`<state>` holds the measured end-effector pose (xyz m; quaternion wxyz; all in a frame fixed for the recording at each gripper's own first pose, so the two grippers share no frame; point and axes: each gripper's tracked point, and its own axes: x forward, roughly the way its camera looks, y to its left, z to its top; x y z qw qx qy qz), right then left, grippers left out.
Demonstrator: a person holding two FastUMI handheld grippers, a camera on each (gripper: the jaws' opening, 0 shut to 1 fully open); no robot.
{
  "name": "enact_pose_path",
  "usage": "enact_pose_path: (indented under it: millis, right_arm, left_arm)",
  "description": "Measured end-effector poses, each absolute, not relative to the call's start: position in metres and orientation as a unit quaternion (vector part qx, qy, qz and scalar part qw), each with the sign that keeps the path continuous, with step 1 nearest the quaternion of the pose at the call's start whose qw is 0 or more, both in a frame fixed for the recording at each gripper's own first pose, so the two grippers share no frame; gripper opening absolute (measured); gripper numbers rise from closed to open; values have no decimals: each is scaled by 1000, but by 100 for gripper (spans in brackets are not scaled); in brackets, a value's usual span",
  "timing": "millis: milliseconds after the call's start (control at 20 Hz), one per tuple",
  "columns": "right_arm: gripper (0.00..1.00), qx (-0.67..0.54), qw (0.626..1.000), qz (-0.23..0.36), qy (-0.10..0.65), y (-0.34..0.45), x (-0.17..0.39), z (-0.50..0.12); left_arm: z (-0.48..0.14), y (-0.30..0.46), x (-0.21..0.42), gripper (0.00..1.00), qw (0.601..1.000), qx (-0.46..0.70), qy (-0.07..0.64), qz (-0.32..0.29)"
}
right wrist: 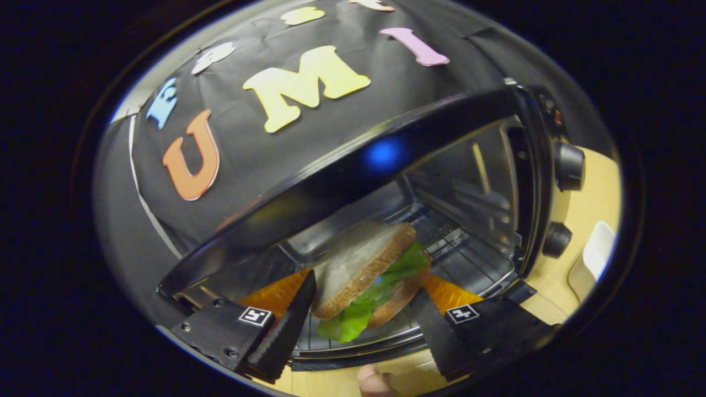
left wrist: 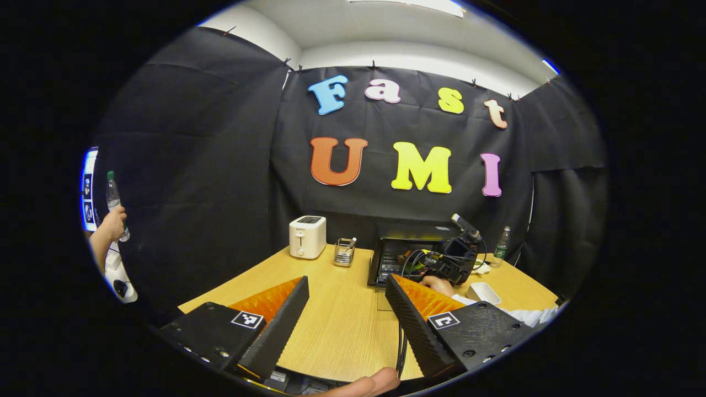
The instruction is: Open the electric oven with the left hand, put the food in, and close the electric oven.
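Note:
My right gripper [right wrist: 367,284] is shut on a sandwich [right wrist: 367,270] of brown bread and green lettuce, tilted between both fingers. It holds the sandwich inside the open cavity of the black electric oven [right wrist: 353,165], just above the wire rack [right wrist: 469,264]. In the left gripper view the oven [left wrist: 411,229] stands at the back of the table with its door [left wrist: 380,270] folded down. A hand [left wrist: 438,285] holds the other gripper in front of it. My left gripper [left wrist: 346,281] hangs open and empty over the wooden table [left wrist: 342,325], short of the oven.
A white toaster [left wrist: 307,236] and a small wire holder [left wrist: 344,252] stand left of the oven. To its right are a water bottle [left wrist: 501,246] and a white dish [left wrist: 483,292]. Two knobs [right wrist: 568,165] sit on the oven's right side. Far left, a hand holds a bottle [left wrist: 113,198].

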<state>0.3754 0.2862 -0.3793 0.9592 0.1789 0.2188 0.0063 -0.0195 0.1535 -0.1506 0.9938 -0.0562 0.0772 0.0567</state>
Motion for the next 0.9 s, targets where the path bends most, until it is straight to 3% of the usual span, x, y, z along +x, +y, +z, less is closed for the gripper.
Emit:
enact_pose_path:
  millis: [50, 200, 250, 300, 400, 450, 650, 900]
  right_arm:
    - [92, 155, 963, 9, 218, 284, 374, -376]
    - [93, 78, 973, 28, 215, 285, 377, -372]
    - [100, 57, 974, 40, 216, 288, 375, -372]
    - [94, 46, 975, 52, 211, 292, 375, -368]
    - [94, 43, 973, 72, 215, 297, 374, -369]
    - [100, 57, 971, 81, 217, 298, 375, -370]
    - [95, 49, 964, 139, 221, 310, 373, -373]
    - [100, -48, 945, 137, 292, 298, 367, -390]
  left_arm:
    - [-152, 154, -19, 93, 994, -56, 79, 59]
    - [-155, 152, -18, 93, 994, -52, 82, 59]
    - [-155, 152, -18, 93, 994, -50, 82, 58]
    - [-156, 152, -18, 93, 994, -49, 82, 57]
    - [-154, 150, -21, 93, 994, -48, 81, 56]
    - [-154, 150, -20, 93, 994, -48, 80, 55]
    - [-156, 151, -20, 93, 994, -49, 83, 56]
    - [-161, 148, -16, 93, 993, -54, 88, 53]
